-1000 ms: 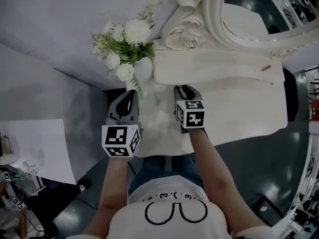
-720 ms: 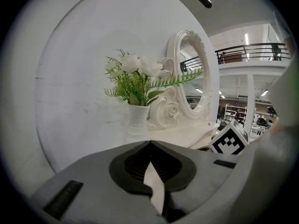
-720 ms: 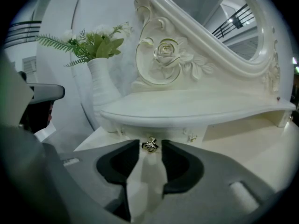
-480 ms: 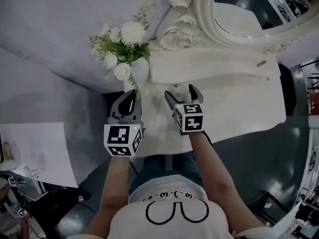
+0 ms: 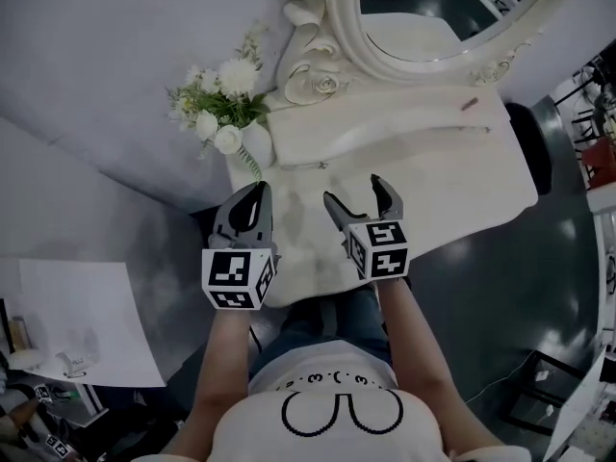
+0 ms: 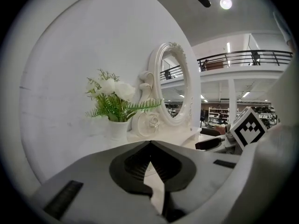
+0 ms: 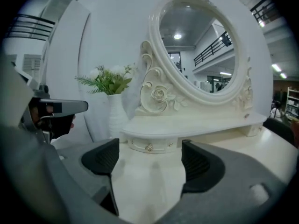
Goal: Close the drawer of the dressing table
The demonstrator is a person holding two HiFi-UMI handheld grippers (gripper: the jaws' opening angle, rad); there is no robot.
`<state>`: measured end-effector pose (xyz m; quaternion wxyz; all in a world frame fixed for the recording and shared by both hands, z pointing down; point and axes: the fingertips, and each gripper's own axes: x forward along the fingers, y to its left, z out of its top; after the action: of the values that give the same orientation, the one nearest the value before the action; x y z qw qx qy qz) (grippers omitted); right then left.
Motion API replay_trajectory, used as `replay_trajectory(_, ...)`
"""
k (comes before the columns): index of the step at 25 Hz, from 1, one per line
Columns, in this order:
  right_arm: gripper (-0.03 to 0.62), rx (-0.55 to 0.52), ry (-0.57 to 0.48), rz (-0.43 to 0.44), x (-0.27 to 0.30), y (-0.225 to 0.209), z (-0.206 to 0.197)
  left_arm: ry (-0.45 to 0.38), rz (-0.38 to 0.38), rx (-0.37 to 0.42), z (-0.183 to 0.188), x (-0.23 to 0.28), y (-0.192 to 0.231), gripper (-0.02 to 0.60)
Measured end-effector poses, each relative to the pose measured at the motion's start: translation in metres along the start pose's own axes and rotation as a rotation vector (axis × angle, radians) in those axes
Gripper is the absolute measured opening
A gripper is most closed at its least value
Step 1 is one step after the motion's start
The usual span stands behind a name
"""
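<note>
The cream dressing table (image 5: 462, 176) carries a raised shelf under its oval mirror (image 5: 423, 12). A small drawer (image 7: 148, 144) with a round knob (image 5: 322, 165) sits in that shelf, its front flush with the shelf's edge. My right gripper (image 5: 358, 194) hovers over the tabletop short of the drawer. Its jaws have just been opening and stand wide with nothing between them; in the right gripper view the drawer shows through the gap of the right gripper (image 7: 149, 164). To its left, my left gripper (image 5: 257, 194) is shut and holds nothing, and the left gripper (image 6: 149, 144) has its tips touching.
A white vase of white flowers (image 5: 219, 115) stands at the table's back left corner, near the left gripper. A small reddish stick (image 5: 469, 104) lies on the shelf at the right. A white sheet (image 5: 82, 320) lies on the floor to the left. Dark floor surrounds the table.
The right gripper's jaws went from shut to wide open, and it rose and drew back from the shelf. The left gripper rose a little, still shut.
</note>
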<state>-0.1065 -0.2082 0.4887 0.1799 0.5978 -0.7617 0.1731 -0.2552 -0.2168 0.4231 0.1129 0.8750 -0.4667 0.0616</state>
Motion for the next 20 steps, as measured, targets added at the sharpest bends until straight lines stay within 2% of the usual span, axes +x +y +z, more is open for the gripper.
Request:
replay_trajectory(2, 0.401, -0.006, -0.035, -0.031, -0.017, -0.003, 0.008, -0.014, -0.013, 0.007, 0.005, -0.004, -0.004, -0.002)
replay_trajectory(3, 0.350, -0.011, -0.058, -0.047, -0.026, -0.005, 0.013, -0.020, -0.017, 0.009, 0.007, -0.005, -0.006, -0.002)
replay_trajectory(4, 0.267, -0.017, -0.084, -0.062, -0.035, -0.007, 0.019, -0.027, -0.021, 0.010, 0.009, -0.006, -0.009, -0.002)
replay_trajectory(5, 0.147, -0.023, -0.114, -0.077, -0.046, -0.009, 0.025, -0.033, -0.025, 0.012, 0.011, -0.007, -0.012, -0.002)
replay_trajectory(6, 0.001, -0.026, -0.145, -0.088, -0.056, -0.012, 0.031, -0.040, -0.030, 0.014, 0.014, -0.008, -0.015, -0.002)
replay_trajectory(10, 0.000, -0.027, -0.230, -0.112, -0.092, -0.025, 0.054, -0.071, -0.054, 0.029, 0.028, -0.008, -0.032, -0.002)
replay_trajectory(20, -0.002, -0.138, -0.380, -0.207, -0.180, -0.056, 0.108, -0.168, -0.090, 0.096, 0.083, -0.007, -0.080, -0.002)
